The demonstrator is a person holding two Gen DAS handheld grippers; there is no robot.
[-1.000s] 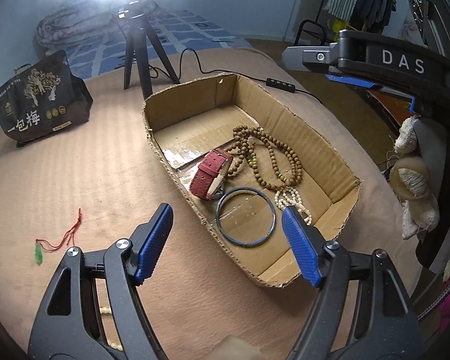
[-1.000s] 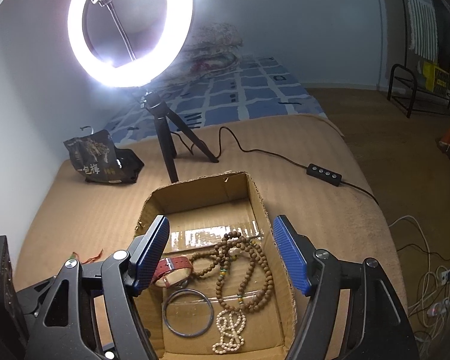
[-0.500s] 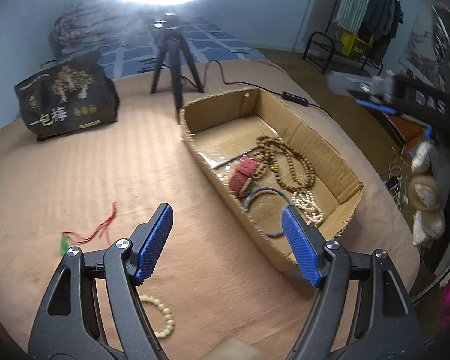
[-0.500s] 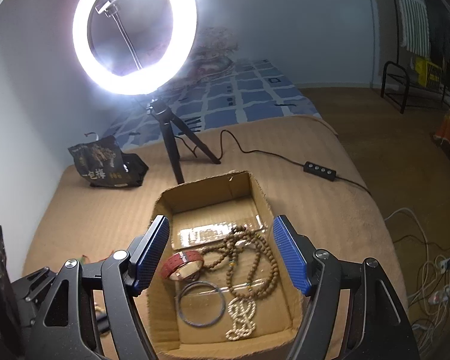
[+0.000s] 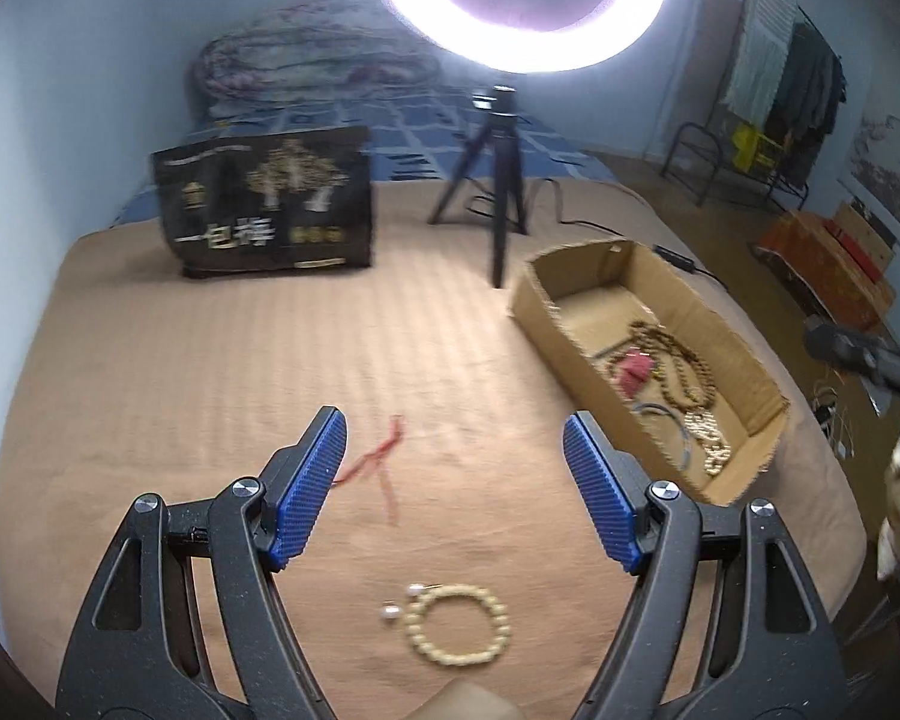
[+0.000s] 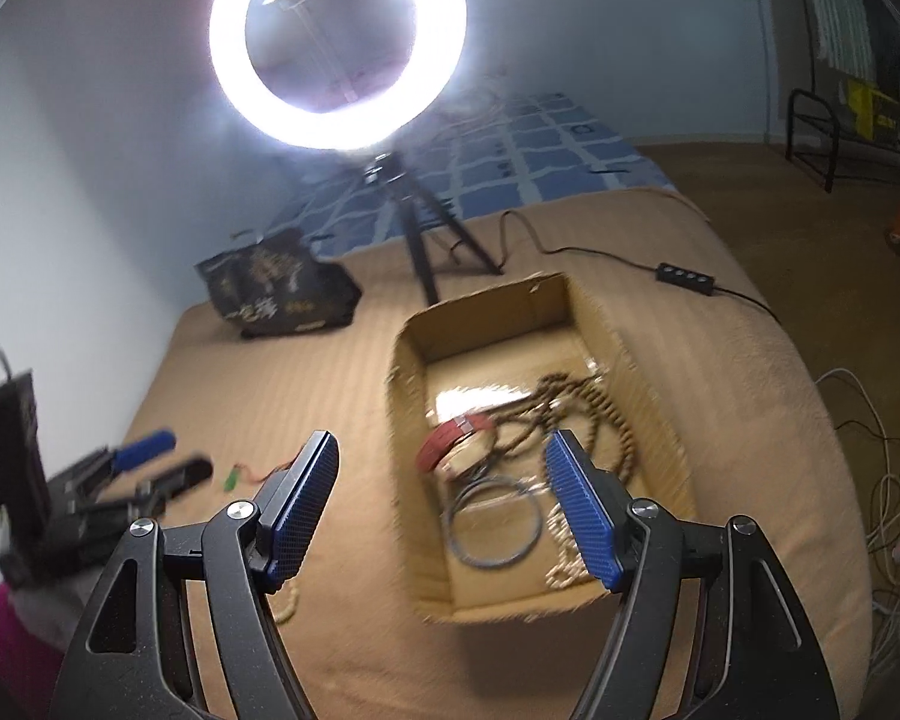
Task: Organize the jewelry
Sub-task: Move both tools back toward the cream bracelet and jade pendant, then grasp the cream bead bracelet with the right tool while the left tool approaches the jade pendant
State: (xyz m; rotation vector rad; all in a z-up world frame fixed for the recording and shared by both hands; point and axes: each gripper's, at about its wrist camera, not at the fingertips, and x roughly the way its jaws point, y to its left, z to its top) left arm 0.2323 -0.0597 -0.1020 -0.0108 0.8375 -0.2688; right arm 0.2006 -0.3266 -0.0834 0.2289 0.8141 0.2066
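We've got beads (image 5: pixel 684 372), a watch (image 5: pixel 633 369) and a bangle (image 6: pixel 492 522) in the box (image 5: pixel 576 330); the bracelet (image 5: pixel 459 624), pearls (image 5: pixel 390 612) and red cord (image 5: pixel 384 456) remain on the bed (image 5: pixel 210 390). Left tool (image 5: pixel 453 480) and right tool (image 6: pixel 441 498) both gape, empty.

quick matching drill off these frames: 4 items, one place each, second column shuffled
Items:
1. cream bead bracelet
2. red cord
3. blue bangle
4. black bag

Places:
A. inside the cardboard box
B. standing on the blanket, left of the tripod
C. on the blanket below the left tongs, next to two pearls
D. on the blanket between the bracelet and the bag

Pairs: 1-C, 2-D, 3-A, 4-B
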